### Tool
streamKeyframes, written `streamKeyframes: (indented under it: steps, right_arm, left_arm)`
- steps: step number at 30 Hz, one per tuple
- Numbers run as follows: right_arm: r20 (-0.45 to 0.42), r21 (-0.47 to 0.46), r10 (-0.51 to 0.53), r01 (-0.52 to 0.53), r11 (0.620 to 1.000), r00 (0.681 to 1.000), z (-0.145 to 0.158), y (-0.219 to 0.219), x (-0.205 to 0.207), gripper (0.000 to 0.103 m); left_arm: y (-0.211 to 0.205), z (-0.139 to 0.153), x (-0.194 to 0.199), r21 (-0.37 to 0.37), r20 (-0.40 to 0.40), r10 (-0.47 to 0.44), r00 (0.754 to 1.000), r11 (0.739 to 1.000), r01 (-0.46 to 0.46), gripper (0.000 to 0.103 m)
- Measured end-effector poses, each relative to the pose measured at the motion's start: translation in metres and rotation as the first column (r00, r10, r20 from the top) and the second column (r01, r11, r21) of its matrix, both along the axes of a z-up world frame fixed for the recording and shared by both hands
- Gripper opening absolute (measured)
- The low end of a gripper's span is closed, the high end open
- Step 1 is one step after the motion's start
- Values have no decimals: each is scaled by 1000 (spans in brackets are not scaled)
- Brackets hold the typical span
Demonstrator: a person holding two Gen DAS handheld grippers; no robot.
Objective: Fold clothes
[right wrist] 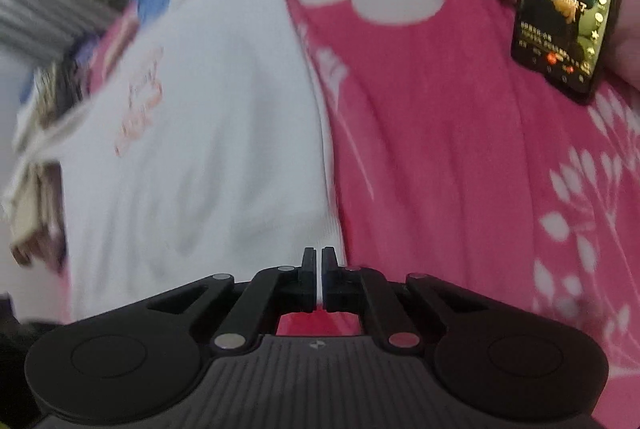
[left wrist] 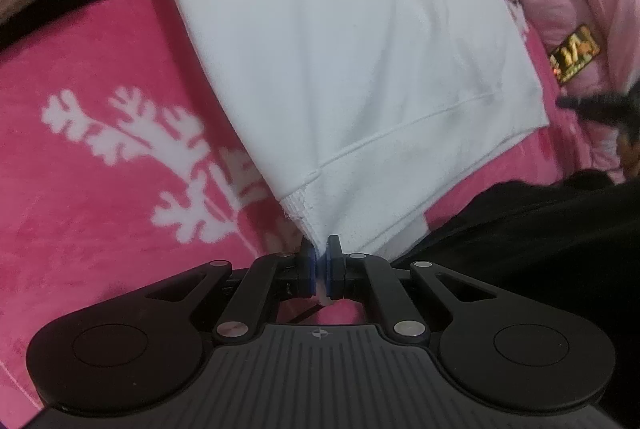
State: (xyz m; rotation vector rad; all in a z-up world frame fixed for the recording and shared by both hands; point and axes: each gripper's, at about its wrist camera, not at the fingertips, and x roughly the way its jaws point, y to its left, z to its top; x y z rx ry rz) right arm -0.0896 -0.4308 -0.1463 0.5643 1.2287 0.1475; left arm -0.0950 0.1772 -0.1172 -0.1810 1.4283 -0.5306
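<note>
Between the blue pads of the left gripper (left wrist: 319,263), the ribbed hem corner of the white sweatshirt (left wrist: 340,49) is pinched tight; the garment fans away ahead of it, lifted at that corner and lying on the pink blanket (left wrist: 100,157) of the bed further out; a black garment (left wrist: 540,229) lies just to the gripper's right; a pink padded jacket (left wrist: 580,9) sits well beyond. The right gripper (right wrist: 319,271) is nearly closed, with a thin white edge between its fingers, apparently the sweatshirt's other hem corner, though blur leaves that uncertain; a phone (right wrist: 564,1) stands propped far ahead to its right. Judged from here, so shallow a bite could let the hem slip out on lifting; uneven pulling between the two corners would skew the fold.
</note>
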Motion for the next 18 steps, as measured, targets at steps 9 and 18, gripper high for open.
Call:
streamKeyframes:
  steps: [9, 18]
  right_arm:
    - [-80, 39, 65, -62, 997, 995, -35, 20, 14, 35]
    - [22, -114, 145, -142, 983, 989, 40, 50, -11, 6]
  left_arm:
    - [-4, -11, -1, 10, -11, 31, 999, 999, -31, 2]
    - [-2, 30, -8, -64, 34, 73, 997, 995, -71, 2]
